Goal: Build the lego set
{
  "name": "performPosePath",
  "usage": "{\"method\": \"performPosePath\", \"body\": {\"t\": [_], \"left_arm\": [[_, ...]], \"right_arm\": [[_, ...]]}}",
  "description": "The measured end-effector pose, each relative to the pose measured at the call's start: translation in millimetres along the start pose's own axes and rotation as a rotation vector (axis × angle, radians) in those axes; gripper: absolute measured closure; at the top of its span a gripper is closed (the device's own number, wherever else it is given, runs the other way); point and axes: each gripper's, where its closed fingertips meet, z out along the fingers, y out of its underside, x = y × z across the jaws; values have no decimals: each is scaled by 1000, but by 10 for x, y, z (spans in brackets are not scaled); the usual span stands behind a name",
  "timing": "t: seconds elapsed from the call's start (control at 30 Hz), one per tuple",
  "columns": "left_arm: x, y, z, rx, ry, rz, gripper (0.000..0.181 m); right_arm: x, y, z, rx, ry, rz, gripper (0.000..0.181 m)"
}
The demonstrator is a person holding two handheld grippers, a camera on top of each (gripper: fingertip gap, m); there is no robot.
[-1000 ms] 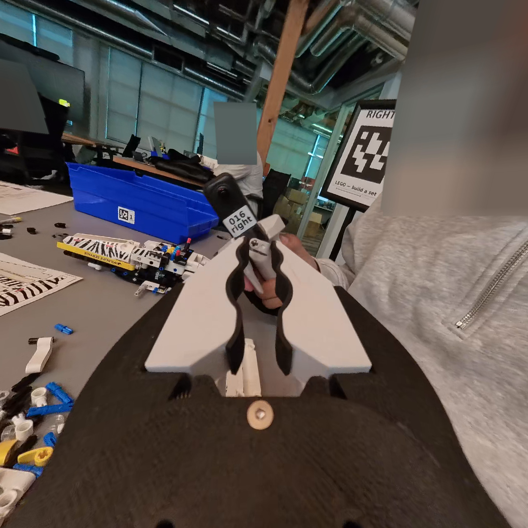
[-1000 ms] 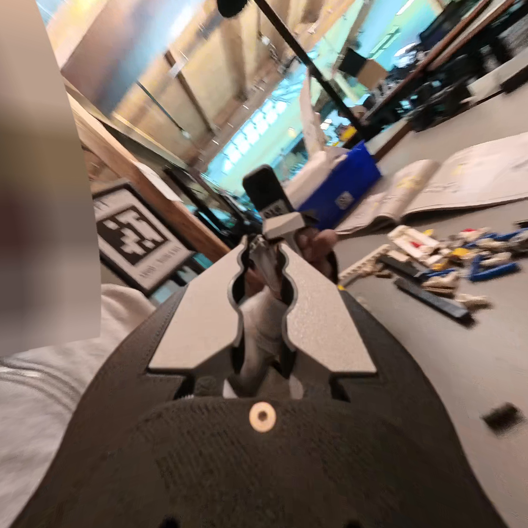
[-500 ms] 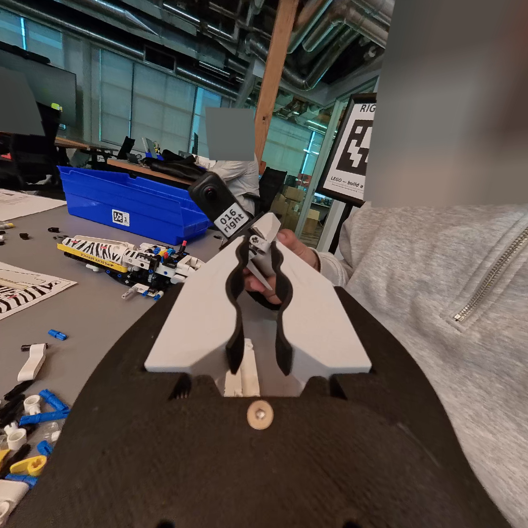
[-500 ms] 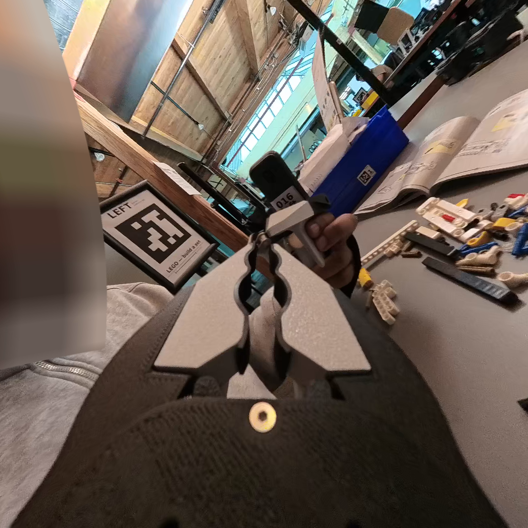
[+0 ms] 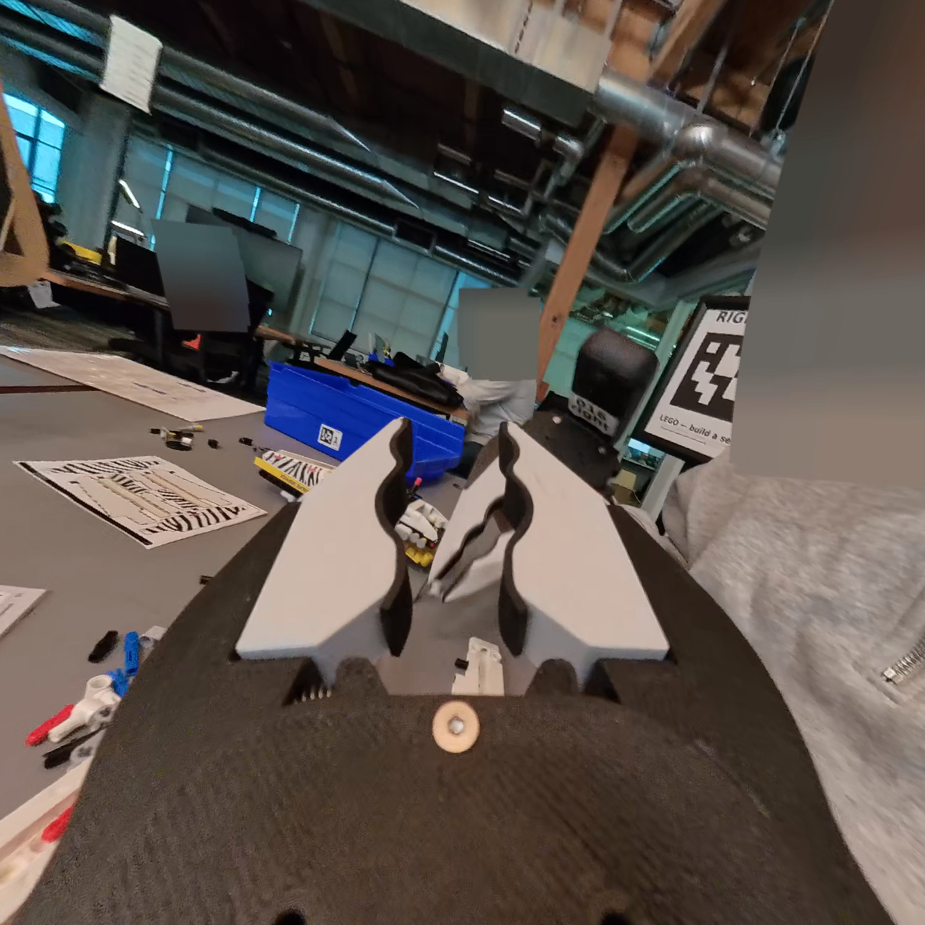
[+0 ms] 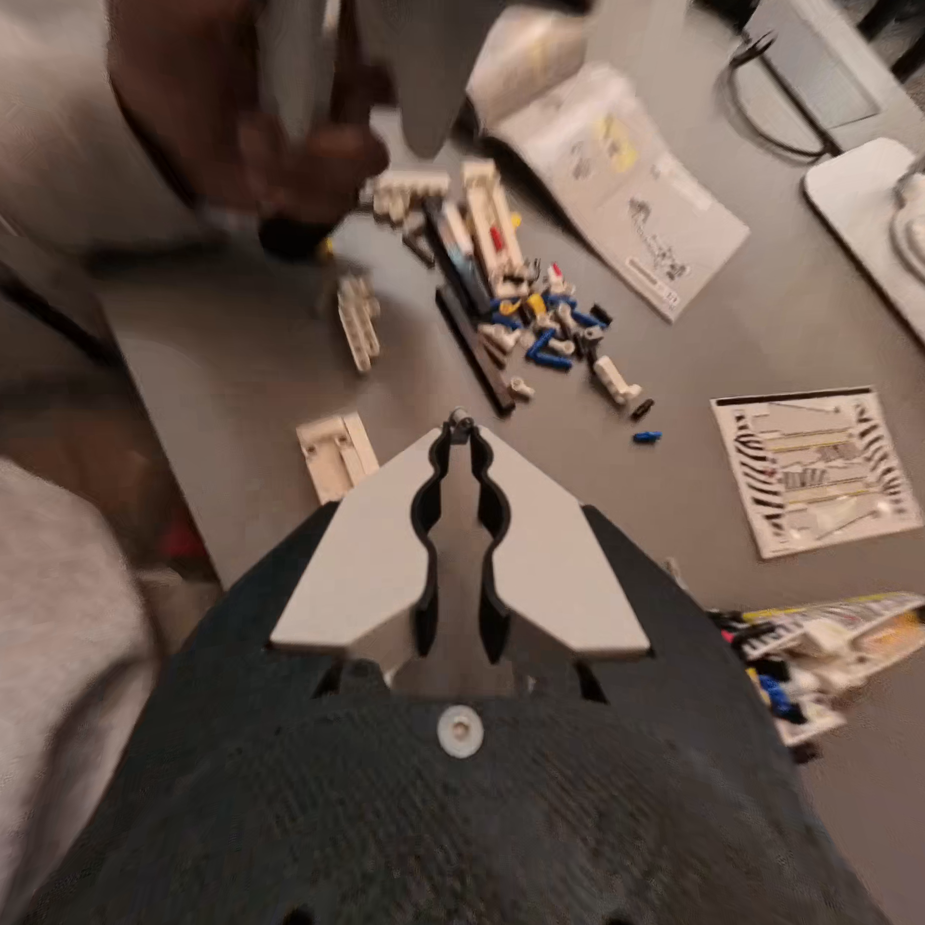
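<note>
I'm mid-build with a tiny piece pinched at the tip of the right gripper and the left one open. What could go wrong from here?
1. The small grey piece sits at the very tips of the right gripper, so it could slip or twist out, and among the loose pile of parts it would be hard to spot.
2. The right wrist view is blurred, so aiming is uncertain.
3. The left gripper holds nothing, its jaws apart, so nothing braces the zebra-striped model.

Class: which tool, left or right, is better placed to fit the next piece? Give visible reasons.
Probably right: the right tool pinches a small grey piece at its tips; the left tool is open and empty.
</note>
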Motion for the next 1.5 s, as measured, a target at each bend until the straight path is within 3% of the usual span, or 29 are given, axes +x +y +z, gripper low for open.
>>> {"method": "performPosePath", "body": {"t": [0.17,0.4,0.53,0.93,1.13,1.3,1.5], "left_arm": [[-71,-35,-40,15,-44,10,149],[-99,-70,-71,31,-52,-1,149],[-108,-98,-88,47,-50,-17,149],[-133,-35,-59,15,-63,-18,149],[-13,177,74,-93,22,-78,142],[19,343,139,-183,24,-46,141],[1,267,107,-143,23,-63,141]], "right_arm": [[-38,221,260,-241,49,-301,175],[-92,275,337,-281,3,-329,174],[-140,240,293,-226,-35,-265,165],[-124,256,168,-123,-30,-96,167],[-135,164,221,-66,-24,16,161],[-188,212,349,-117,-62,133,151],[-216,304,438,-169,-91,210,150]]}}
